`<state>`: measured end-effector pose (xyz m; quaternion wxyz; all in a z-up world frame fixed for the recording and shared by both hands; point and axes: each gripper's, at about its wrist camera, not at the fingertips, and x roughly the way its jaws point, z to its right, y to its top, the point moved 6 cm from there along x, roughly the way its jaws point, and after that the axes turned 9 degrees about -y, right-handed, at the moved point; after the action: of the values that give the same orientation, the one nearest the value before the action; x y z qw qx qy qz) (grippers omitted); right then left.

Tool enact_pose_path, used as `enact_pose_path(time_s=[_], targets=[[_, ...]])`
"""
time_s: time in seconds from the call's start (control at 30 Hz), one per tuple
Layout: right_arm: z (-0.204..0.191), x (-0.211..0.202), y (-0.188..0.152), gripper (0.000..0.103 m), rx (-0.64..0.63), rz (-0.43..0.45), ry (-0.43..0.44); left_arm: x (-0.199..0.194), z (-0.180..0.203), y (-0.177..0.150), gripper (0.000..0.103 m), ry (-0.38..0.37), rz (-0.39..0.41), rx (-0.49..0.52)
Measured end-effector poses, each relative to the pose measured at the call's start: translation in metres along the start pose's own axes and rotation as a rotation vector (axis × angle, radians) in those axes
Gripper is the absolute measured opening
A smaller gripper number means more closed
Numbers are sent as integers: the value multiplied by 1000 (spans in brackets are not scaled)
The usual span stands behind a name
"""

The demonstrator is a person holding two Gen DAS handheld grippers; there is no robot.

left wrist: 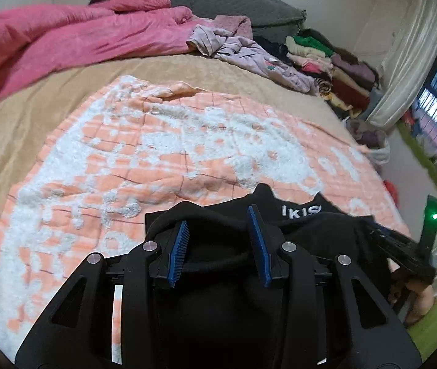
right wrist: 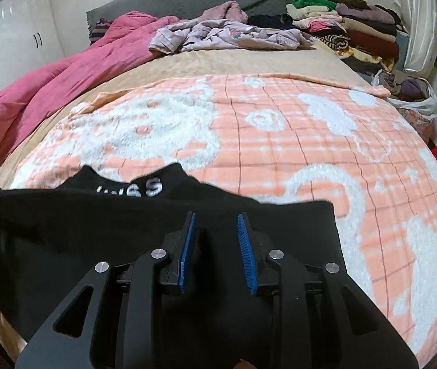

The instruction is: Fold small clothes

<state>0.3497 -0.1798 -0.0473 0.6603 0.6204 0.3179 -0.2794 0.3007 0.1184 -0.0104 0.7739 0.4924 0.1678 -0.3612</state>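
Note:
A small black garment with white lettering (left wrist: 301,212) lies on the orange-and-white blanket (left wrist: 157,153) at the near edge of the bed. It also shows in the right wrist view (right wrist: 126,212), spread flat with the lettering at its far edge. My left gripper (left wrist: 220,215) is open, its blue pads (left wrist: 180,246) over the garment's left part, with a black cord lying between the fingers. My right gripper (right wrist: 215,218) is open above the garment's right half, its blue pads (right wrist: 246,252) apart with nothing between them. The right gripper's body shows at the right in the left wrist view (left wrist: 403,246).
A pink duvet (right wrist: 49,83) is bunched at the far left. A lilac garment (right wrist: 218,35) lies crumpled at the head of the bed. A stack of folded clothes (right wrist: 350,24) stands at the far right. Bags (right wrist: 415,98) sit beside the bed on the right.

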Motion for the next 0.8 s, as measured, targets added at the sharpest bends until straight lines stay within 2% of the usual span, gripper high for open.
enact_pose_path(time_s=[0.07, 0.13, 0.2, 0.3, 0.4, 0.63, 0.8], targets=[[0, -4, 2, 29, -3, 16, -2, 4, -8, 1, 36, -47, -15, -60], [2, -10, 0, 38, -4, 35, 3, 4, -13, 3, 39, -69, -9, -86], [6, -15, -3, 38, -9, 45, -9, -7, -17, 10, 53, -18, 47, -67], [16, -18, -9, 39, 3, 46, -22, -19, -21, 19, 56, -10, 86, -64], [27, -26, -14, 46, 25, 55, -33, -28, -27, 21, 56, 54, 100, -44], [58, -37, -23, 57, 68, 63, -64, -13, -44, -3, 56, 144, 30, -12], [75, -18, -25, 59, 101, -16, -59, 15, -51, -16, 56, 155, -34, -2]])
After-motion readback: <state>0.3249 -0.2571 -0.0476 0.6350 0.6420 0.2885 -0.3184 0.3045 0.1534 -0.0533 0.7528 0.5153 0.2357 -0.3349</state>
